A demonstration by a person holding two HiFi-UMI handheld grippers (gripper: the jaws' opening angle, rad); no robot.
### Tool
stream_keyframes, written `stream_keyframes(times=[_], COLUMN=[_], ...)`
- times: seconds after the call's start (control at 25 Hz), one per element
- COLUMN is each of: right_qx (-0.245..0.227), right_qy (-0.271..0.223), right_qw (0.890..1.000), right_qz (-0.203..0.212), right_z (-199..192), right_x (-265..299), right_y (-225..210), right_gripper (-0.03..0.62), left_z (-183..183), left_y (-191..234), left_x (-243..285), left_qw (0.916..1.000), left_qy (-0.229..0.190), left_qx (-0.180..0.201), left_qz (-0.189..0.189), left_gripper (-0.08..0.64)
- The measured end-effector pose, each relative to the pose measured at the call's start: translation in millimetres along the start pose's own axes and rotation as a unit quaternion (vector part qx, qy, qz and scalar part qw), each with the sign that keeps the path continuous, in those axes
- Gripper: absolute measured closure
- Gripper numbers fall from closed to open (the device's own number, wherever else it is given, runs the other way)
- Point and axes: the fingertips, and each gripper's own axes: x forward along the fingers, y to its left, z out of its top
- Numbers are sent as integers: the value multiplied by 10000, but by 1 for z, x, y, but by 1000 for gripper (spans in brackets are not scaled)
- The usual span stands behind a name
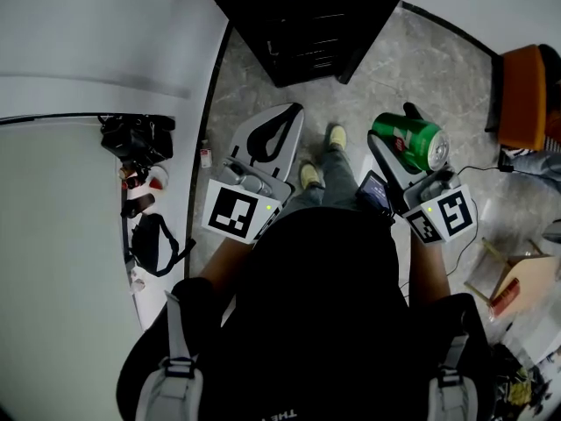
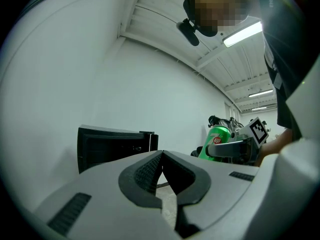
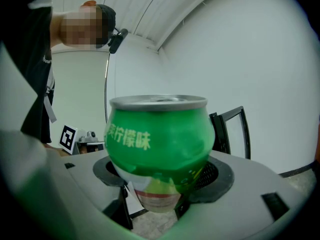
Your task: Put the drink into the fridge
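A green drink can (image 1: 412, 142) lies sideways between the jaws of my right gripper (image 1: 399, 132), which is shut on it. In the right gripper view the can (image 3: 159, 134) fills the middle, pinched low between the grey pads (image 3: 214, 174). My left gripper (image 1: 293, 112) is held beside it at the same height, shut with nothing in it; its tips meet in the left gripper view (image 2: 162, 155). The small black fridge (image 1: 307, 20) stands on the floor ahead, also seen in the left gripper view (image 2: 112, 146). I cannot tell how its door stands.
A white table (image 1: 61, 235) runs along the left with a black camera (image 1: 136, 139) and small items by its edge. An orange seat (image 1: 524, 95) is at the right. Cables and clutter (image 1: 513, 288) lie at the lower right. A black chair frame (image 3: 232, 129) stands behind the can.
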Motion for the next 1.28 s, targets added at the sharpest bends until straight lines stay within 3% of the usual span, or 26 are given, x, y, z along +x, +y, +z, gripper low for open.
stream_keyframes(times=[0.36, 0.92, 1.28], right_qx=[139, 266, 205], right_qy=[224, 236, 219], right_qw=[9994, 9983, 9976], right_qz=[223, 451, 619], right_z=[0, 19, 30], right_x=[42, 98, 111], right_y=[-80, -163, -169], right_gripper=[255, 255, 255], left_z=[-13, -4, 11], left_y=[26, 67, 74], left_x=[86, 175, 185], left_qw=[9994, 9978, 9973], left_qy=[280, 473, 359], left_qx=[-43, 46, 16], left_qz=[179, 469, 644], left_gripper=[551, 551, 551])
